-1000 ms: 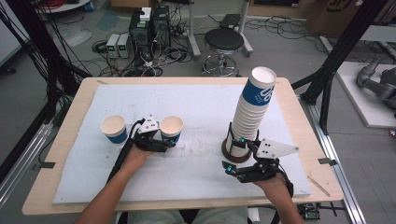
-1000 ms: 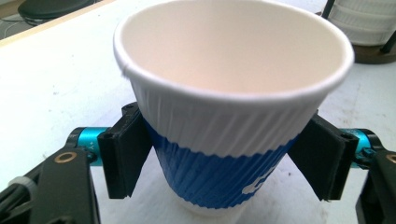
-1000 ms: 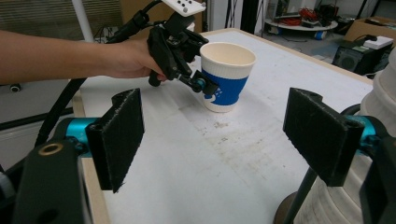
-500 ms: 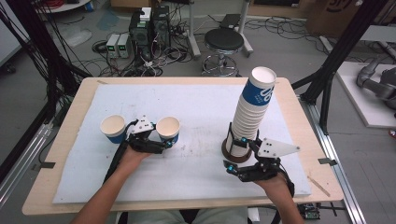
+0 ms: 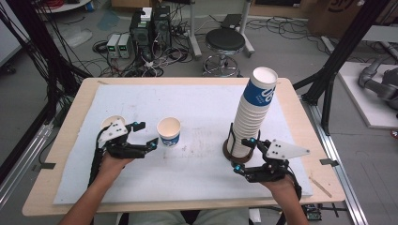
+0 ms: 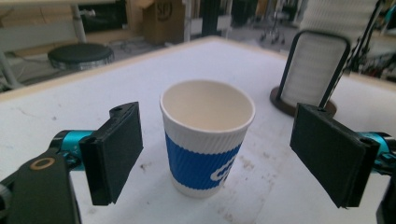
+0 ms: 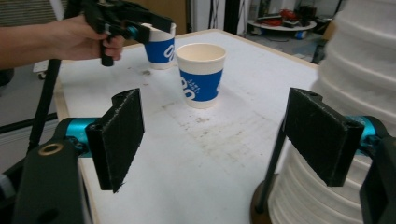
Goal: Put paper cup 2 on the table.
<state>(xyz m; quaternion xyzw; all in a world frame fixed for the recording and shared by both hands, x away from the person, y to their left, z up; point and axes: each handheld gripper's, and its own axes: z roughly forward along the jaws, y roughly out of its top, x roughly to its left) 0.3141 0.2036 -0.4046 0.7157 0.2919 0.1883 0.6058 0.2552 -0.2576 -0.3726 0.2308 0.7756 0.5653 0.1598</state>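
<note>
- High view: the left gripper (image 5: 146, 135) is seen left of centre, jaws just spread, with the released paper cup (image 5: 169, 131) standing upright just beside it.
- A second cup (image 5: 111, 121) is partly hidden behind that gripper.
- The right gripper (image 5: 245, 154) is held spread at the cup stack (image 5: 253, 112), lower right.

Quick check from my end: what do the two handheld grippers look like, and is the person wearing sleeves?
Both the left gripper and the right gripper are black, with flat rectangular black pads, teal fittings behind them, and a grey three-cornered plate on top. A black cable trails from each. The forearms are bare, no sleeves.
</note>
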